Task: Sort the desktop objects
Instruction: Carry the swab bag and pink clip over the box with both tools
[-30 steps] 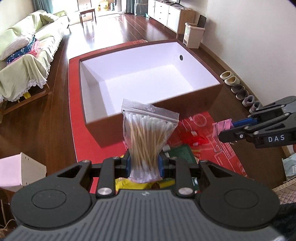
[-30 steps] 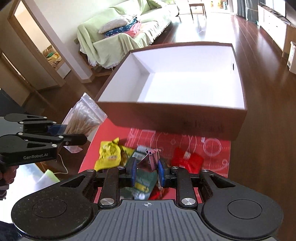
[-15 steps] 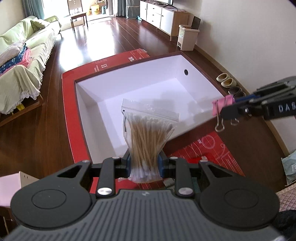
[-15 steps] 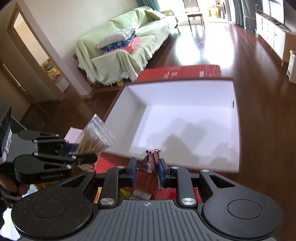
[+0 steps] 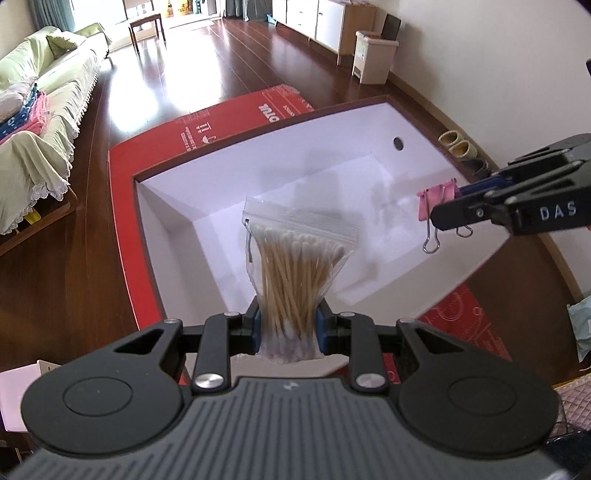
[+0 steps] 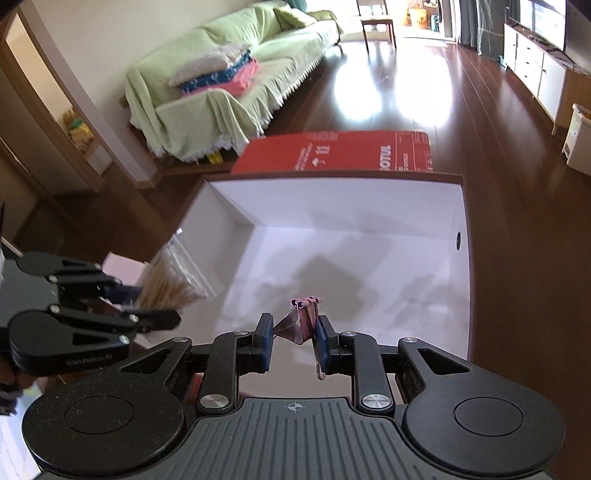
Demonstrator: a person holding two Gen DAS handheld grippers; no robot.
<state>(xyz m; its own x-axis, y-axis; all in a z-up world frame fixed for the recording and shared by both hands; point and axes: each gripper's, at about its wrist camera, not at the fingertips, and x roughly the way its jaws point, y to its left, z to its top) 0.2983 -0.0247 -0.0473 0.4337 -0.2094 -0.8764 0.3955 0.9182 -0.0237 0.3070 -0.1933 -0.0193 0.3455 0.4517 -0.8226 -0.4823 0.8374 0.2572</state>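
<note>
Item one: left gripper (image 5: 288, 325), clenched on a clear zip bag of cotton swabs (image 5: 295, 266). The bag stands upright between the blue pads, its sealed strip uppermost, wooden sticks bunched at the pinch and fanning out above. It hangs over the near left part of the box.

Item two: right gripper (image 6: 293, 341), fingers closed against a pink binder clip (image 6: 304, 319). In the left wrist view the clip (image 5: 437, 205) sticks out past the fingertips, its wire handles dangling downward, held above the right side of the box interior, clear of the floor of the box. The same gripper (image 5: 448, 218) reaches in there from the right edge, marked with the letters DAS.

Item three: large open box (image 5: 207, 166), brown outside, white inside, with a round hole in its right wall. Shadows of both tools fall on its white bottom. Nothing visible lies inside it.

Item four: red printed mat (image 5: 229, 114) under the box, showing at the far side, along the left edge and at the near right corner.

Item five, surroundings: dark wood floor (image 6: 424, 85); sofa under a pale green cover (image 6: 221, 92) with folded blue and pink cloths stacked on it; white cabinets (image 5: 325, 18) along the far wall; a pale waste bin (image 5: 375, 57); pairs of slippers (image 5: 460, 147) lined up against the right wall.
</note>
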